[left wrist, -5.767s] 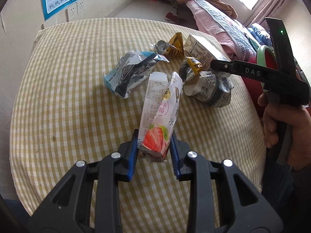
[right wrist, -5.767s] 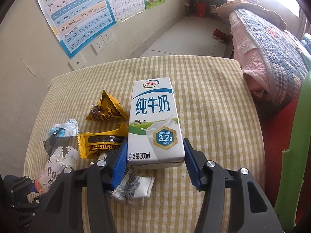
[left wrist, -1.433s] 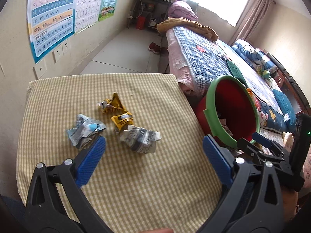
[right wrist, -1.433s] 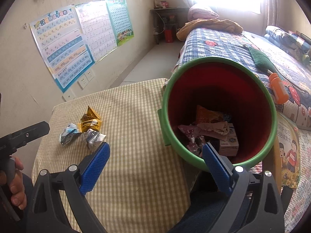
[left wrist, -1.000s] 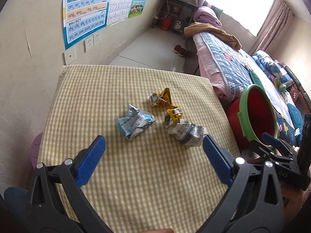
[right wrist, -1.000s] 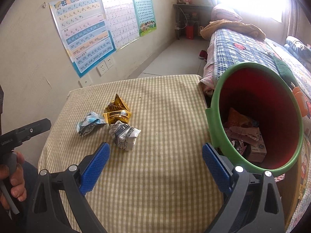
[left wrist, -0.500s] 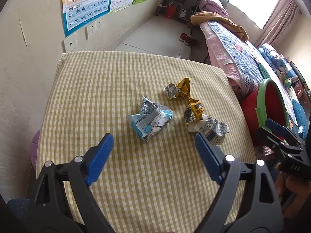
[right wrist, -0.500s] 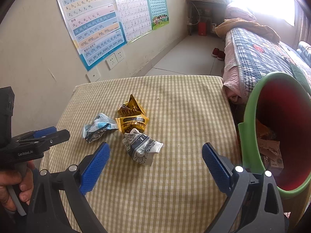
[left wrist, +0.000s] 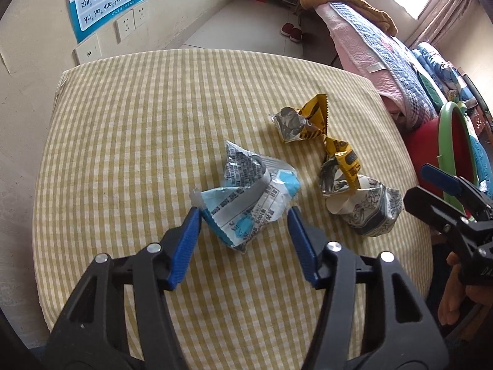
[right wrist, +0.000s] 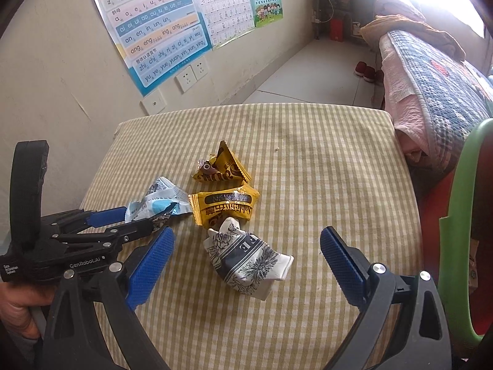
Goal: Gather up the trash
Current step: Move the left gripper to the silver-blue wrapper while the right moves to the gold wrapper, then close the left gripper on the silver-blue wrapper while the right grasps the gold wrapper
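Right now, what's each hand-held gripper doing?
Left hand-held gripper: closing around the blue-and-white wrapper, not yet gripping.
Right hand-held gripper: open, empty, over the crumpled paper cup.

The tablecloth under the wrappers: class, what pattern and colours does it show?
The tablecloth is a yellow-and-cream check, clearest in the right wrist view.

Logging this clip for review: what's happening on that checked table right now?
A person is clearing trash. The left gripper is closing around the blue-and-white wrapper, not yet pinching it. The right gripper hangs open over the crumpled black-and-white carton. Two yellow wrappers lie on the table, and the red bin stands beside it.
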`<state>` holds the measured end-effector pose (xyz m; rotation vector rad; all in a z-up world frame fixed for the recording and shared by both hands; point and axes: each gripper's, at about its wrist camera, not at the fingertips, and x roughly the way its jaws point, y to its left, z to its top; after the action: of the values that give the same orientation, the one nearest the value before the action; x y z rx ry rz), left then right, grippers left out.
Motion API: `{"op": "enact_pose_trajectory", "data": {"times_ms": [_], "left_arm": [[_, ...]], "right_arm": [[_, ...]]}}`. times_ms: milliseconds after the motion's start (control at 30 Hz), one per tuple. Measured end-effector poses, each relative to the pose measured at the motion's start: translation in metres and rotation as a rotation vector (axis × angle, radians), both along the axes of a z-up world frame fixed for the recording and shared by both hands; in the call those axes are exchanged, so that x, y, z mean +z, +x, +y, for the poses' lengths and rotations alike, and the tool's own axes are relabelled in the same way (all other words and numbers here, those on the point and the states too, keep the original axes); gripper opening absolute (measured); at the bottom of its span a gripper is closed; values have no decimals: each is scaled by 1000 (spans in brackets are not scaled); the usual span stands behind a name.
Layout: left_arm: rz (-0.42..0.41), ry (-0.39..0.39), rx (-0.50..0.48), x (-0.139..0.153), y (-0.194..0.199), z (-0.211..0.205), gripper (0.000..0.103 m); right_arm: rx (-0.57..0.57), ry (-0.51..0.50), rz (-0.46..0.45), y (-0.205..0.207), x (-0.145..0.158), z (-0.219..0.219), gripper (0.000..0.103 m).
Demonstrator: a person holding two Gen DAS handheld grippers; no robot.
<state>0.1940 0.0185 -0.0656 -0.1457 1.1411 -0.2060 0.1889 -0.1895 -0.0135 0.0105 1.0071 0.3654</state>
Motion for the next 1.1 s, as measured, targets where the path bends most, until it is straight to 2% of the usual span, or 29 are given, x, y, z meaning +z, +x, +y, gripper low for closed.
{"op": "enact_pose_trajectory", "data": {"times_ms": [100,167,233,433,567,733,833,867,933,1100], "left_arm": [[0,2,6,-5,4,3,45],[5,-8,11,-9,5,7,34],[10,-23,17,-12,7,11,27],[-2,-80,34,-15,8,21,15],[-10,-99,28,-15,7,21,14],[-15,-108,41,-15,6,25,17],[-26,-119,51,-14,7,30,33],[-35,-125,56,-12,8,32,41],[-51,-122,61,-9,11,34,51],[-53,-134,37,-7,22,29,55]], "right_arm": [[6,6,14,8,-5,3,92],[8,7,20,12,-8,5,92],[12,6,28,17,-12,8,92],[38,12,53,28,-24,25,92],[45,6,65,35,-32,35,92],[36,2,67,45,-37,39,92],[36,-1,74,51,-41,40,88],[34,4,79,53,-43,40,85],[33,16,94,58,-47,41,77],[40,17,120,60,-56,40,53]]}}
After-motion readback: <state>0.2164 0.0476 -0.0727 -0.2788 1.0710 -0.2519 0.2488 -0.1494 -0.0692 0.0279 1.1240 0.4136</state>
